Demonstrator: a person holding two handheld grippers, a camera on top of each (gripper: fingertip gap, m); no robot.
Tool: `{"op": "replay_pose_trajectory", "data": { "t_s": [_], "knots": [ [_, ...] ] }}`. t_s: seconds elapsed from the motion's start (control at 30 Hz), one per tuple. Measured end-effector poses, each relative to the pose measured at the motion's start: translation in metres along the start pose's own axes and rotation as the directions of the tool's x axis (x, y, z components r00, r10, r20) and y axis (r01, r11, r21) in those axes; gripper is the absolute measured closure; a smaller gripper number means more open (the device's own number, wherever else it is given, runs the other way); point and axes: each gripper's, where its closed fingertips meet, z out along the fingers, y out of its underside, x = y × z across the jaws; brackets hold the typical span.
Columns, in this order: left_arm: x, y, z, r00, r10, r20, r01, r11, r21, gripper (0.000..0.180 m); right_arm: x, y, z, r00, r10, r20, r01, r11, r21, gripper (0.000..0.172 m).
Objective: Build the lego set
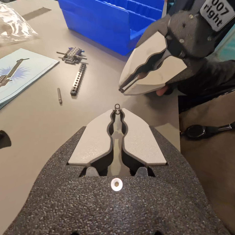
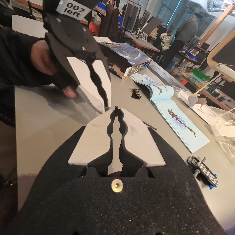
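Observation:
My left gripper (image 1: 117, 110) is shut on a small dark grey connector (image 1: 117, 108) with a round ring at its free end, held a little above the grey table (image 1: 38, 127). My right gripper (image 2: 116, 111) is shut on a short black pin (image 2: 116, 108) that sticks out past its tips. In the left wrist view the right gripper (image 1: 121, 89) hangs up and to the right of the connector, a short way off. In the right wrist view the left gripper (image 2: 107, 107) comes down from the upper left, its tip close to the pin.
A blue bin (image 1: 108, 25) stands at the back. A small grey brick assembly (image 1: 72, 54), a long black holed beam (image 1: 78, 78) and a grey axle (image 1: 59, 95) lie on the table. A light blue open booklet (image 2: 178, 120), a minifigure (image 2: 136, 93), a torn box (image 2: 127, 54) and plastic bags (image 2: 223, 133) lie around. Both grippers' tips are close together, under 4 cm apart. The grey axle (image 1: 59, 95) is about 15 centimetres from both grippers' fingertips.

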Motion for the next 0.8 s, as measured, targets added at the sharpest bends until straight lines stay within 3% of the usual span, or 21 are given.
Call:
{"op": "replay_pose_trajectory", "data": {
  "t_s": [0.43,0.8],
  "knots": [
    [0.009,-0.017,-0.002,0.994,-0.019,-0.109,0.032,0.993,0.117,0.173,-0.005,0.012,-0.002,0.996,-0.092,-0.002,0.092,0.993,-0.070,0.167],
    [0.009,-0.009,0.004,0.996,0.002,-0.088,0.002,0.999,0.051,0.174,-0.012,0.012,0.000,0.987,-0.162,0.013,0.162,0.984,-0.068,0.167]
  ]
}}
